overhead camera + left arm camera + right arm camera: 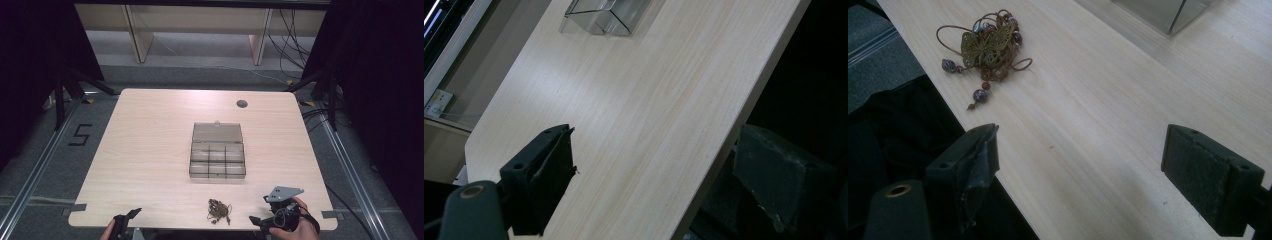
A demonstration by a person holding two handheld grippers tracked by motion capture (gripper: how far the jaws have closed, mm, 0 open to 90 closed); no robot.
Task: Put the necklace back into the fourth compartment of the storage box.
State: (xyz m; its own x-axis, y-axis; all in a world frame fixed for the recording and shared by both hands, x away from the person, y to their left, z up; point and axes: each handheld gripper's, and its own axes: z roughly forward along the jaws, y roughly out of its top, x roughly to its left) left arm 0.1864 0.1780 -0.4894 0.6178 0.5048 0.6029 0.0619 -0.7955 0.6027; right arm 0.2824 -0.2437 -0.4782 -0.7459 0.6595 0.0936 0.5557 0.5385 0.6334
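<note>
Right gripper (261, 220), held in the person's right hand (295, 225) at the near right edge of the table, has its two black jaws spread wide with nothing between them; in the right gripper view they frame bare wood, and the pads (1205, 177) touch no object. Left gripper (125, 222), at the near left edge, is likewise open and empty; in the left gripper view one jaw hangs over the tabletop and the other beyond its edge. The tangled brown cord necklace with a brass-coloured butterfly pendant and dark red beads (218, 210) lies on the light wooden table (150, 150) near the front edge, between the two grippers and closer to the right one; in the right gripper view it (984, 47) sits ahead of the jaws and toward the left jaw's side, well apart from both. The clear smoky plastic compartment box (217, 161) stands at the table's centre, beyond the necklace, with its hinged lid (217, 132) folded open toward the far side; its compartments appear empty. Judged from this layout, the work is at its start: the necklace is not yet grasped, and pickup, transfer and placement into a compartment remain. Nothing lies between gripper, necklace and box. A small dark round grommet (242, 103) sits near the far edge, clear of the work area.
</note>
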